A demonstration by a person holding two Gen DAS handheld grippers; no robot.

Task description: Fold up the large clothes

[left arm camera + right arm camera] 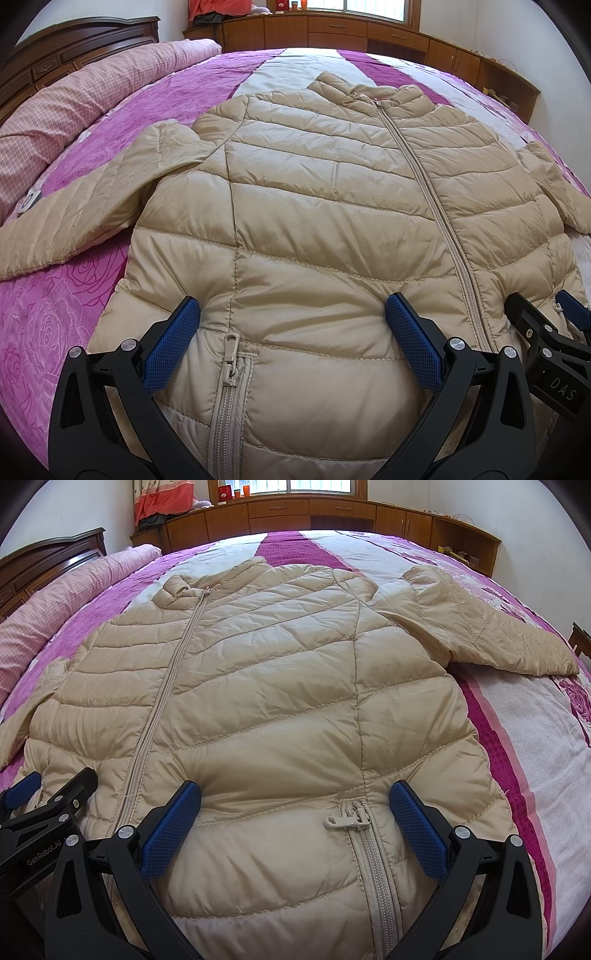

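Here, a beige puffer jacket (pixel 314 206) lies spread face up on a bed (pixel 66 302) with a magenta and white cover, zipped closed, collar away from you and hem nearest you. Its sleeves (pixel 491 627) stretch out to either side, so the folding looks barely started: nothing is folded over yet. Your left hand-held gripper (pixel 291 343) hovers low over the hem on the left half of the jacket, its blue pads spread wide apart, with a pocket zipper (pixel 231 354) between them. It grips nothing. Your right hand-held gripper (pixel 295 823) mirrors it over the right half, equally wide open and empty, above the other pocket zipper (pixel 351 818). Whether the pads touch the fabric is unclear. The next move probably calls for closing on the hem or a sleeve to begin the first fold.
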